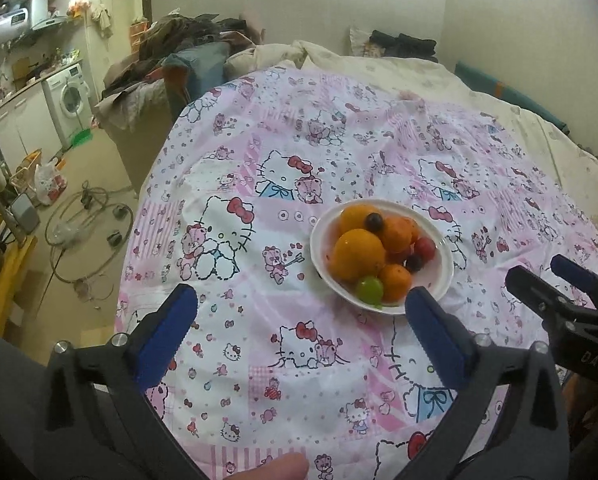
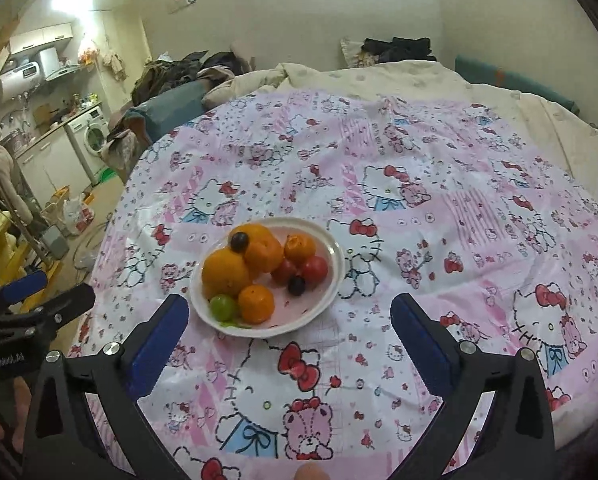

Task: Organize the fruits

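Observation:
A white plate (image 1: 319, 240) (image 2: 335, 276) sits on a pink cartoon-cat cloth (image 1: 259, 200) (image 2: 419, 220). It holds several oranges (image 1: 357, 254) (image 2: 224, 272), a green grape (image 1: 370, 289) (image 2: 223, 307), two dark grapes (image 1: 374, 221) (image 2: 240, 241) and red tomatoes (image 1: 425, 248) (image 2: 314, 268). My left gripper (image 1: 301, 300) is open and empty, just short of the plate's near rim. My right gripper (image 2: 289, 308) is open and empty, its left finger close to the plate's near-left rim. Each gripper shows at the edge of the other's view, the right one (image 1: 563, 280) and the left one (image 2: 47, 288).
The cloth covers a bed with a cream duvet (image 1: 399, 64) (image 2: 379, 76) behind. Piled clothes (image 1: 179, 44) (image 2: 179, 68) lie at the back left. To the left the bed drops to a floor with cables (image 1: 87, 220), a washing machine (image 1: 69, 96) (image 2: 93, 136) and bags.

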The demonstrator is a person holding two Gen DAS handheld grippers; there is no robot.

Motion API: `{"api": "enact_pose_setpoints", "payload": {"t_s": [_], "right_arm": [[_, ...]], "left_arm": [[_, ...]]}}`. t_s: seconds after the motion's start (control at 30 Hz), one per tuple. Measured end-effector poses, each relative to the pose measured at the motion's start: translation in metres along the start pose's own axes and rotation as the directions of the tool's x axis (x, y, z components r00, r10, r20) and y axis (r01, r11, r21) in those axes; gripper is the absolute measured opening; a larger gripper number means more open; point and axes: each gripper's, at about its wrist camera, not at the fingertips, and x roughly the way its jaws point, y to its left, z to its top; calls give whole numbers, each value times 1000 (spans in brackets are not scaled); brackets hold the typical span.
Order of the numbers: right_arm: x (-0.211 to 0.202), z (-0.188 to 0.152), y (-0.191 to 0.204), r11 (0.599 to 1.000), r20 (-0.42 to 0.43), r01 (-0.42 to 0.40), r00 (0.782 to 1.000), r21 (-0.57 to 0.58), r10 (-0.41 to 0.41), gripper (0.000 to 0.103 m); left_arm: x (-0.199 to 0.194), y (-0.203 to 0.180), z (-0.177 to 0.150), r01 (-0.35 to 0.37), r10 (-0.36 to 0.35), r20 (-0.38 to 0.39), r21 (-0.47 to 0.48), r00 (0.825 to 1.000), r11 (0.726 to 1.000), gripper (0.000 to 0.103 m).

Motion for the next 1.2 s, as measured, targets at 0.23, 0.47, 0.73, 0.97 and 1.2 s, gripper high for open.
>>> {"api": "enact_pose_setpoints", "payload": {"t_s": [0.23, 0.47, 0.73, 0.97, 1.2], "right_arm": [[1, 0, -3, 1000, -3, 18, 1000, 2, -18, 103], [1, -1, 1, 999, -9, 25, 1000, -24, -25, 103], [1, -1, 3, 999, -5, 26, 1000, -24, -26, 103], [1, 0, 2, 999, -6, 29, 1000, -22, -29, 103], [2, -1, 0, 999, -10, 31, 999, -14, -32, 103]], "left_arm": [[1, -1, 0, 5, -5, -4, -10, 1000, 1000, 103], [4, 1, -1, 2, -2, -10, -24, 1000, 1000, 103], [4, 1, -1, 0, 0, -10, -24, 1000, 1000, 103], [4, 2, -1, 1, -1, -10, -23, 1000, 1000, 103], [4, 2, -1, 2, -2, -12, -24, 1000, 1000, 103]]}}
